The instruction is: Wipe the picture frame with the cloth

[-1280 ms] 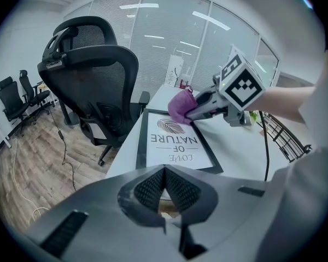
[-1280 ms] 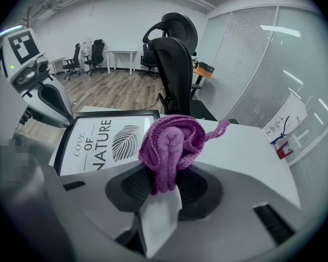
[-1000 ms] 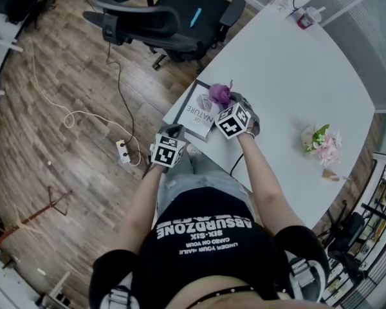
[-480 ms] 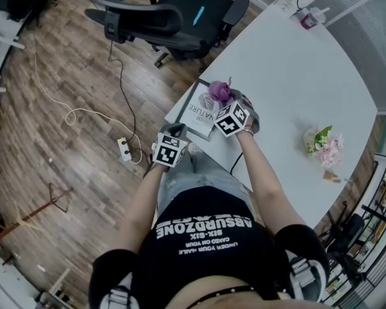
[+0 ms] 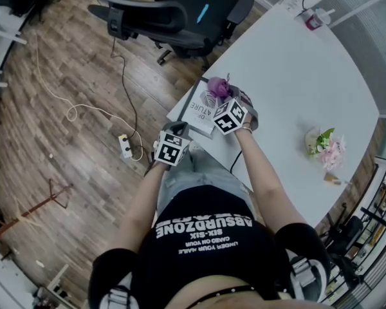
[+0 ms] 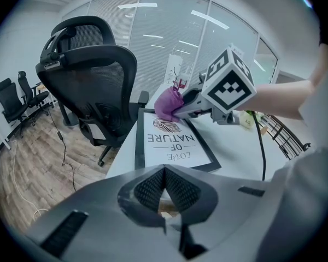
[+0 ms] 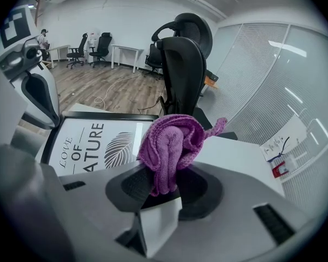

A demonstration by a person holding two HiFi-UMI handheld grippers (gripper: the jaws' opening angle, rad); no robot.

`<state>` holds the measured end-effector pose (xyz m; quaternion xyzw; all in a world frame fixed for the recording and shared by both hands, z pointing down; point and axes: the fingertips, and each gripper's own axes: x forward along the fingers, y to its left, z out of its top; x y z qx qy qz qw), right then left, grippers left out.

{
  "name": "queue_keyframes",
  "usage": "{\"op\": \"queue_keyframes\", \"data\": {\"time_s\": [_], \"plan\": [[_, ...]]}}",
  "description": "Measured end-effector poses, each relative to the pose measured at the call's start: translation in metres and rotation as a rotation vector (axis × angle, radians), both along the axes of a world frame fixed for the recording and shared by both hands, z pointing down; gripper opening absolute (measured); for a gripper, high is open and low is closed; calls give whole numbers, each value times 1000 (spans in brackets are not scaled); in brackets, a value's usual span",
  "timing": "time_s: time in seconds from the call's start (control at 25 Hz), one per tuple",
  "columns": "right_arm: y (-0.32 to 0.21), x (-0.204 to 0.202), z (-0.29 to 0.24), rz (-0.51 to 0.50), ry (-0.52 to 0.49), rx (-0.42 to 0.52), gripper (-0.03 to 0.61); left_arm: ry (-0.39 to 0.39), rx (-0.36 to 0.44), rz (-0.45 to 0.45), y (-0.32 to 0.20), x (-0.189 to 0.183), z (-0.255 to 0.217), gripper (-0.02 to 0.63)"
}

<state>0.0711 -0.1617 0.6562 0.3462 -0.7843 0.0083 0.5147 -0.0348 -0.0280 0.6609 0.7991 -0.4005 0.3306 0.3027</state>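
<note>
The left claw (image 5: pixel 170 148) is nearest the person, held off the edge of the white surface (image 5: pixel 296 76) and just short of the near end of the frame. In the left gripper view its jaws are closed together with nothing between them (image 6: pixel 164 192).

Just beyond it, the black-framed picture with a white print reading "LOVE OF NATURE" (image 5: pixel 199 108) lies flat at the corner of the surface, one long side along the edge (image 6: pixel 175 141).

The right claw (image 5: pixel 226 105) reaches over the far end of the frame. Its jaws are clamped on a bunched purple knitted cloth (image 7: pixel 172 146), which bulges out ahead of the pads with a loose corner sticking up to the right. From the left gripper view, the cloth (image 6: pixel 167 103) sits over the leaf motif at the far end of the print and appears to touch it. The right gripper view shows the frame (image 7: pixel 93 138) to the left of the cloth and below it.

Further right on the surface, well apart from the frame, lies a small bunch of pink flowers with green leaves (image 5: pixel 325 145).

Past the corner of the surface, a black mesh office chair (image 5: pixel 174 11) stands on the wooden floor (image 5: pixel 64 76), where a white power strip (image 5: pixel 124 148) lies on its cable.
</note>
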Motion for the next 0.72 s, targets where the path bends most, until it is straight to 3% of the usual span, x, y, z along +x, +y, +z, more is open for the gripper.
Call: {"op": "queue_keyframes", "data": {"time_s": [0.28,0.72], "plan": [[-2,-5,0,-42,7,49,123,-2,1,1,0,0,0,15],[7,-12,0,-91,-26,18,117,0,0,4,0,0,-1,15]]}}
